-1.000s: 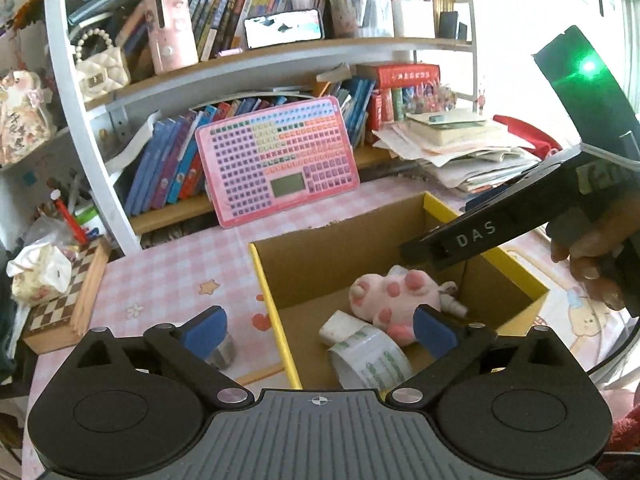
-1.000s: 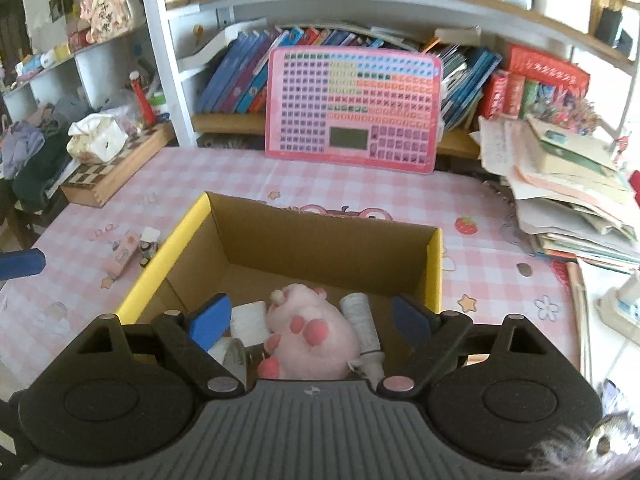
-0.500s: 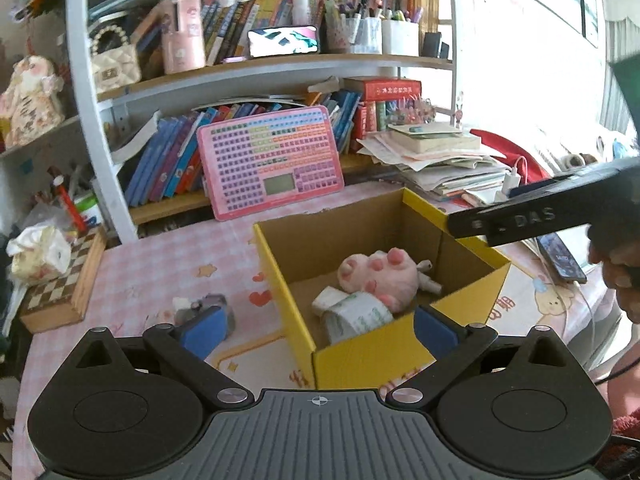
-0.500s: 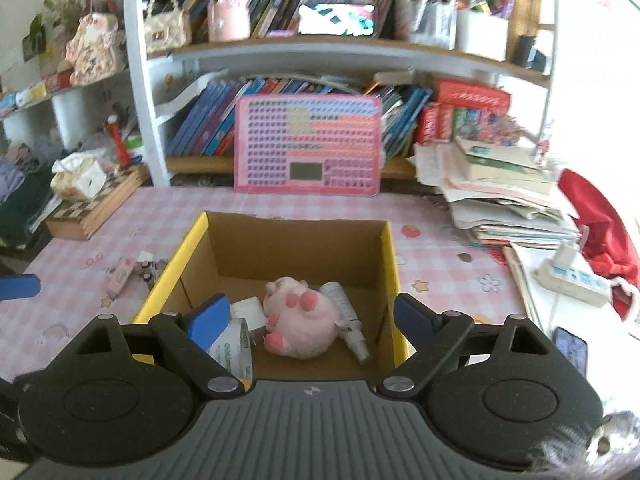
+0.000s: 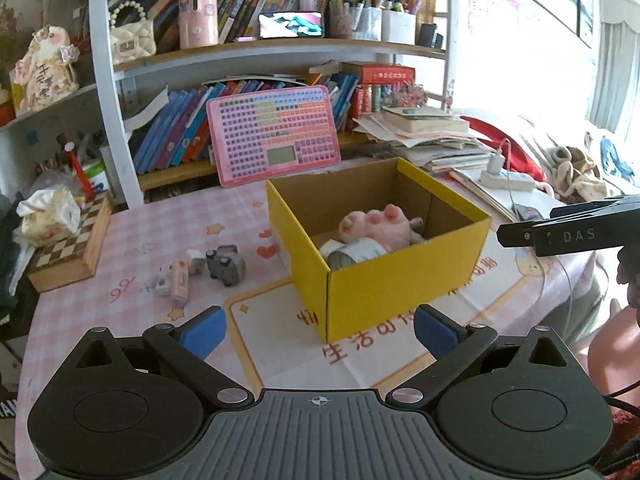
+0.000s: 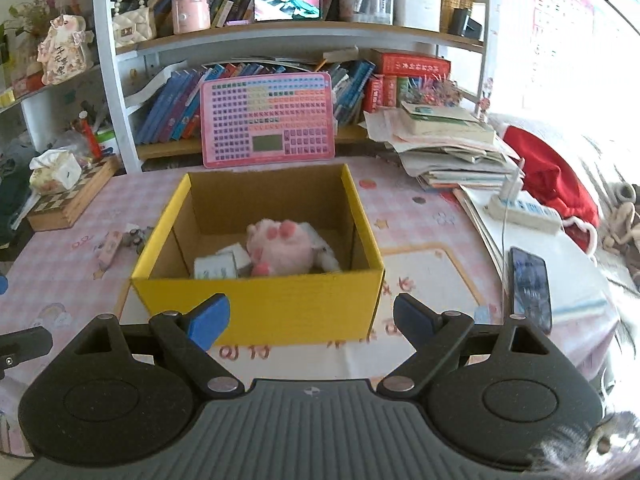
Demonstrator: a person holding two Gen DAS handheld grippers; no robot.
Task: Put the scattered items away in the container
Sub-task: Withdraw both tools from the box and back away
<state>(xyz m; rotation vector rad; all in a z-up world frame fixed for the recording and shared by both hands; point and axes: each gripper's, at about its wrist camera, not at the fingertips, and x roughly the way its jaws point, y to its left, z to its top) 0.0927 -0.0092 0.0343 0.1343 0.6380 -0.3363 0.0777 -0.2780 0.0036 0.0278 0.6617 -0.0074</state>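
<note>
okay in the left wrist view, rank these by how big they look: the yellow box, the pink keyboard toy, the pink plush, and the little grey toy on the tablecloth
1. yellow box
2. pink keyboard toy, though it stands farther back, so it may be nearer the box's size than it looks
3. pink plush, partly hidden by the box wall
4. grey toy

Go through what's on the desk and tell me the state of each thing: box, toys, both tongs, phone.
Yellow box: open-topped, upright.
Pink plush: inside the box.
Tape roll: inside the box.
Small grey toy: loose on the tablecloth.
Phone: lying flat.
Left tongs: open, empty.
Right tongs: open, empty.
</note>
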